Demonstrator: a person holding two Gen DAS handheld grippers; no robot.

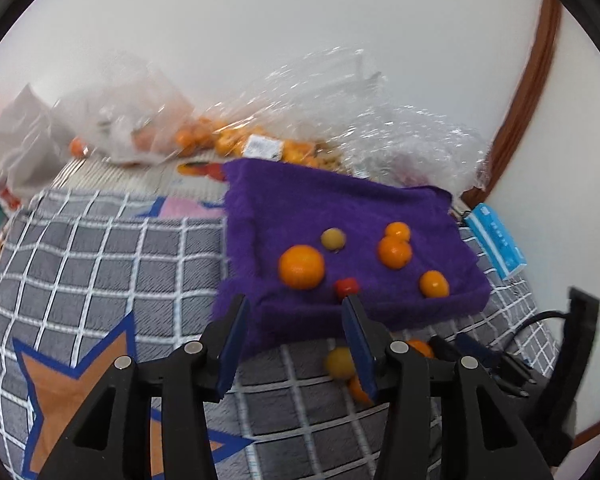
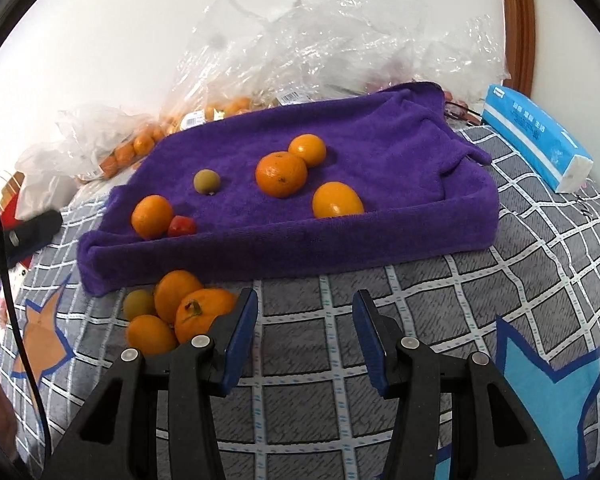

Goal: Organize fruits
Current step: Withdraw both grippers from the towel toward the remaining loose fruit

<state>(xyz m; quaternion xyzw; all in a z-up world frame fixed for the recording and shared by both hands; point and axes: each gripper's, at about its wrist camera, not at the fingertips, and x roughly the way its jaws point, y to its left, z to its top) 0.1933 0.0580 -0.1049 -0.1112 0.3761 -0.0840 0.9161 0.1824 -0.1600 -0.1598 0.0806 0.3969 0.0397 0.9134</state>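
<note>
Both tongs stand released with nothing between their blue pads: the left gripper (image 1: 294, 338) hangs over the near edge of the purple towel (image 1: 380, 208), and the right gripper (image 2: 306, 334) hovers above the grey checked bedspread (image 2: 500, 280). Seen from the right wrist, the towel is folded into a shallow tray at twelve o'clock from that gripper. On it lie four oranges, the largest orange (image 2: 281, 174) near the middle, with a greenish round fruit (image 2: 207, 181) at nine o'clock from it and a small red fruit (image 2: 182, 226) touching the leftmost orange (image 2: 152, 216). Off the towel, at ten o'clock from the right gripper, a loose pile of oranges (image 2: 192, 308) and one greenish fruit rests on the bedspread. Clear plastic bags (image 2: 320, 28) holding more oranges sit behind the towel. A blue tissue pack (image 2: 536, 136) lies at two o'clock.
</note>
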